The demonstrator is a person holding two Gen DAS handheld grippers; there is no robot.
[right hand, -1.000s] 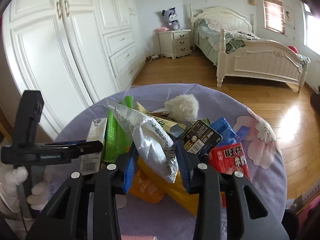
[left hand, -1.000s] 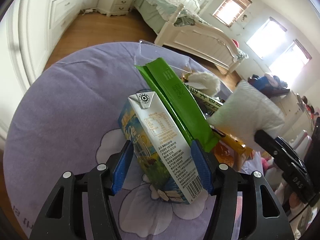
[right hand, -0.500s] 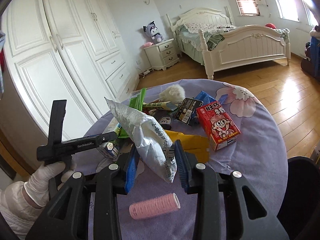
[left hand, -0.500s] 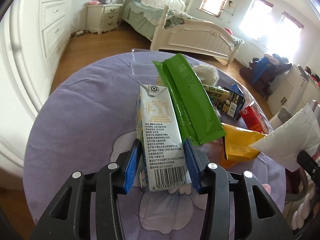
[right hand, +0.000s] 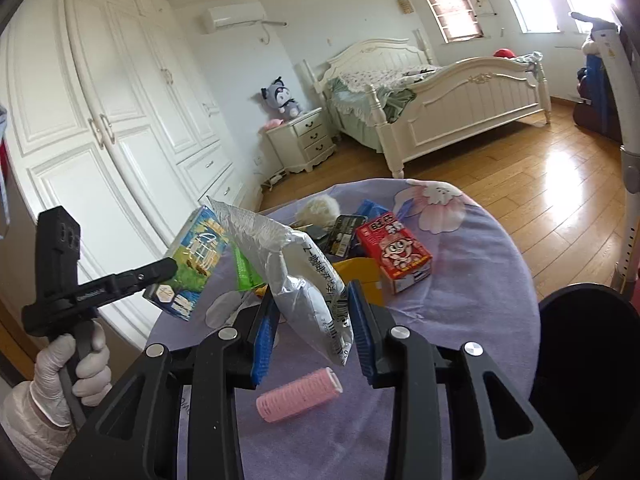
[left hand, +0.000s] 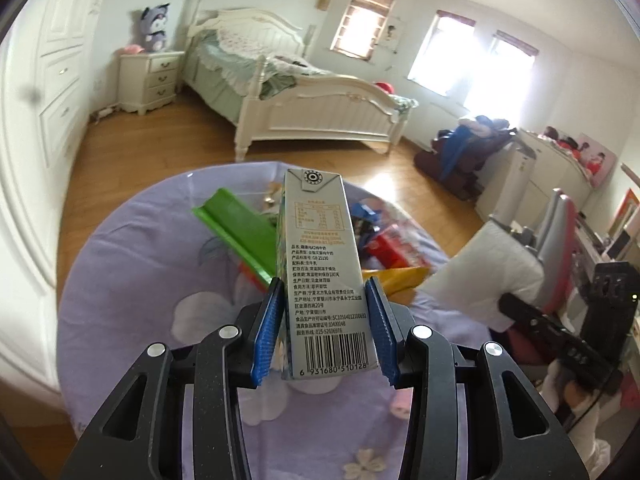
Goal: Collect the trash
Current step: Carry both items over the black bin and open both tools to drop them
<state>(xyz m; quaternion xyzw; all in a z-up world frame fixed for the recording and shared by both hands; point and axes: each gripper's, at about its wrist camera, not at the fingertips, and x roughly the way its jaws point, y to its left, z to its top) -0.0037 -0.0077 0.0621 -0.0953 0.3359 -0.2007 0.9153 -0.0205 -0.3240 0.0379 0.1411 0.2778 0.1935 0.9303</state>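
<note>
The round purple tabletop (right hand: 472,280) carries a red box (right hand: 394,256), a green wrapper (left hand: 236,232) and a pink roller (right hand: 298,394). Above it, the left gripper (left hand: 325,322) is closed on a milk carton (left hand: 324,276). The right gripper (right hand: 314,332) is closed on a silver bag (right hand: 300,276).

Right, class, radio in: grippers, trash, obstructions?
Left gripper shut on milk carton, lifted. Right gripper shut on silver wrapper. Black bin at right; nothing blocking.

Milk carton (left hand: 326,280) lifted off the table (left hand: 132,300) (silver wrapper (right hand: 304,280) raised too).
</note>
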